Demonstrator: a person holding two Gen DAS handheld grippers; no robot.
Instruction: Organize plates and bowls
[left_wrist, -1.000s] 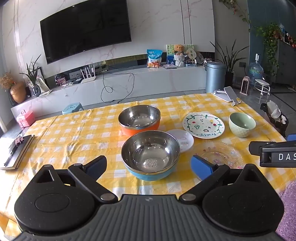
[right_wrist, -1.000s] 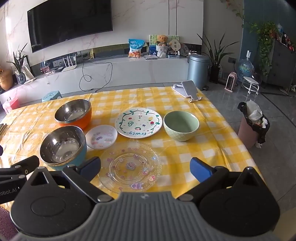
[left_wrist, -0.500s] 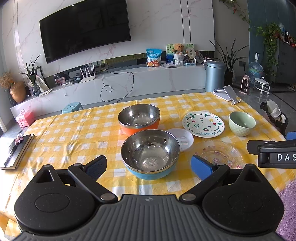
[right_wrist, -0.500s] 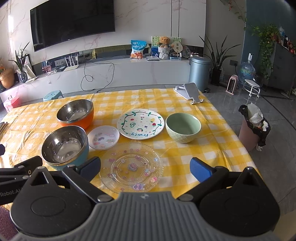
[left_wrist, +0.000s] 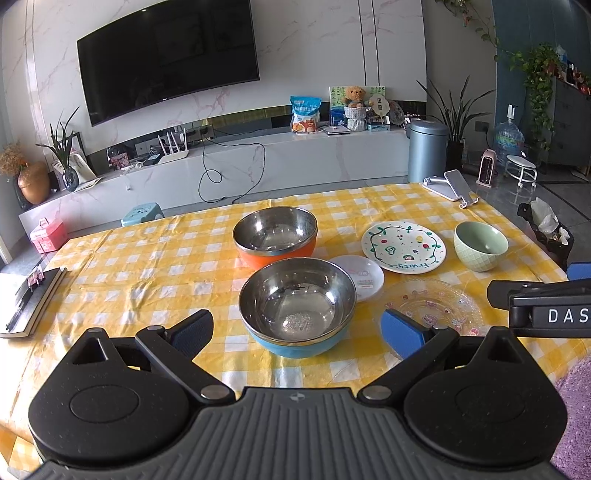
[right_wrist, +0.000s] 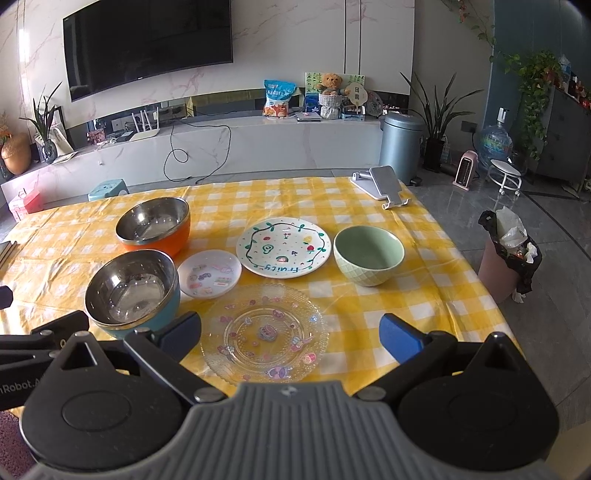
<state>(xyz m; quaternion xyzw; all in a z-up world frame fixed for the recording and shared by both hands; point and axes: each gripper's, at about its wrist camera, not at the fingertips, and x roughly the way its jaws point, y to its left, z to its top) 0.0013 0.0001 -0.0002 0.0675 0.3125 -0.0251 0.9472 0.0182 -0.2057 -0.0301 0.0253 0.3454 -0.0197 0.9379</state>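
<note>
On the yellow checked tablecloth stand a steel bowl with a blue outside (left_wrist: 297, 302) (right_wrist: 132, 291), a steel bowl with an orange outside (left_wrist: 275, 235) (right_wrist: 153, 226), a small white plate (left_wrist: 364, 277) (right_wrist: 209, 272), a painted "Fruity" plate (left_wrist: 403, 246) (right_wrist: 283, 246), a green bowl (left_wrist: 480, 245) (right_wrist: 368, 254) and a clear glass plate (left_wrist: 436, 306) (right_wrist: 264, 333). My left gripper (left_wrist: 297, 329) is open, held just short of the blue bowl. My right gripper (right_wrist: 290, 332) is open above the near side of the glass plate, holding nothing.
A phone stand (right_wrist: 380, 181) sits at the table's far right corner. A notebook (left_wrist: 27, 301) lies at the left edge. A bin with a black bag (right_wrist: 508, 254) stands on the floor right of the table. A TV console runs along the far wall.
Both views have shifted only slightly; the right gripper has risen a little and drawn back. No dish has moved and both grippers stay open.
</note>
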